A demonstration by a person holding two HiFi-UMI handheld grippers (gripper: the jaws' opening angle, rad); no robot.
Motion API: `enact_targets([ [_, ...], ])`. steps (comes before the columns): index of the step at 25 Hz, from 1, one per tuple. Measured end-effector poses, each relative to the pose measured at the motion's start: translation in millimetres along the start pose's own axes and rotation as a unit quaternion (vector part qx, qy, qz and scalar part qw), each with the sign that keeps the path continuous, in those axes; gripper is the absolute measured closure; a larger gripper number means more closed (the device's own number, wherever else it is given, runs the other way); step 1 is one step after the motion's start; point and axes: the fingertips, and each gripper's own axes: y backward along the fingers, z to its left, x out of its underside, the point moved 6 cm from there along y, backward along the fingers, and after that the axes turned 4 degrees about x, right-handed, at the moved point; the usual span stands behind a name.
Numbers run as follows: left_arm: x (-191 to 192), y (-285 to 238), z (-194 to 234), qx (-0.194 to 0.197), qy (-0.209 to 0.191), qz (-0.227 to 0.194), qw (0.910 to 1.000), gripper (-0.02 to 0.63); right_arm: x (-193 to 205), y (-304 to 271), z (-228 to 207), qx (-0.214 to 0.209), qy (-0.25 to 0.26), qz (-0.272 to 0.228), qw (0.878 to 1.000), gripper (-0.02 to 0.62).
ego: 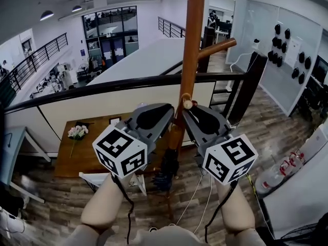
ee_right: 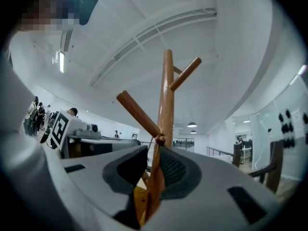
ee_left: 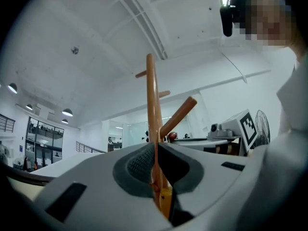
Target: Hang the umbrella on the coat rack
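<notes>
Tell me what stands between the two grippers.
In the head view, the coat rack's wooden pole runs down between the left gripper and the right gripper; the folded umbrella shows just below them.

Wood-plank floor [ego: 266,129] — brown table [ego: 72,160] — flower bunch [ego: 78,132] on top

Two grippers — left gripper [ego: 164,115], right gripper [ego: 192,118] — one coat rack [ego: 195,35], one umbrella [ego: 168,172], one table [ego: 89,160].

Pendant lamps [ego: 47,15] are glowing at upper left; a black railing [ego: 102,84] is crossing above a wooden table [ego: 84,158] on plank floor [ego: 269,118].
</notes>
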Motion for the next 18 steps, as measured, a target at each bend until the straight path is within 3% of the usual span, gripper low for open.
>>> enact_targets([
  [4, -22, 11, 6, -0.022, -0.016, -0.008, 0.9996, 0.589, -3, 0, -4, 0.005, -0.003, 0.009, 1.0, 0.497],
  [9, -18, 15, -1, -0.046, -0.028, 0.013, 0.9985, 0.591, -15, 23, -16, 0.025, -0.004, -0.005, 1.0, 0.433],
  [18, -18, 40, -2, -0.069, -0.064, 0.046, 0.9945, 0.595, -47, 50, -27, 0.044, -0.008, -0.037, 0.998, 0.433],
])
